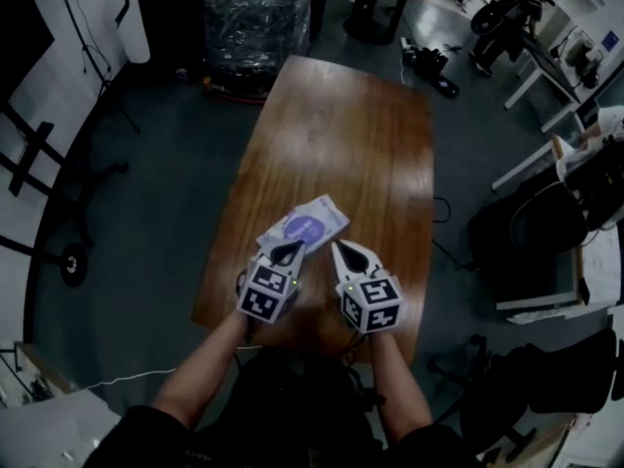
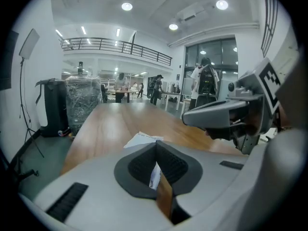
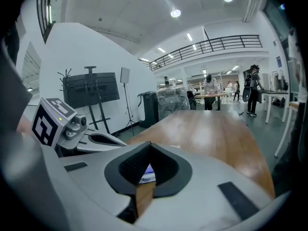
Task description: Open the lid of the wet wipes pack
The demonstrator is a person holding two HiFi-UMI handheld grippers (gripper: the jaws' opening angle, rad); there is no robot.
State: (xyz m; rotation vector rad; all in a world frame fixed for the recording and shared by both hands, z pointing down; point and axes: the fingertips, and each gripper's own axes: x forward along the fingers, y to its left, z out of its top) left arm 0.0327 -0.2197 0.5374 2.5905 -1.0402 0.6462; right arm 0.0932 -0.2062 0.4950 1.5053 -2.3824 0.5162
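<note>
At the near end of the wooden counter point(image 1: 361, 144), the wet wipes pack point(image 1: 314, 214) lies flat, its purple lid point(image 1: 300, 229) apparently shut. The left gripper point(image 1: 290, 252) and right gripper point(image 1: 343, 253) hang at its near edge, both with jaws closed on nothing. The opening looks not yet begun: the lid must be caught and lifted.

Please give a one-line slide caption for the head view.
Left claw and right claw, both shut, poised at a wet wipes pack on a wooden table.
</note>
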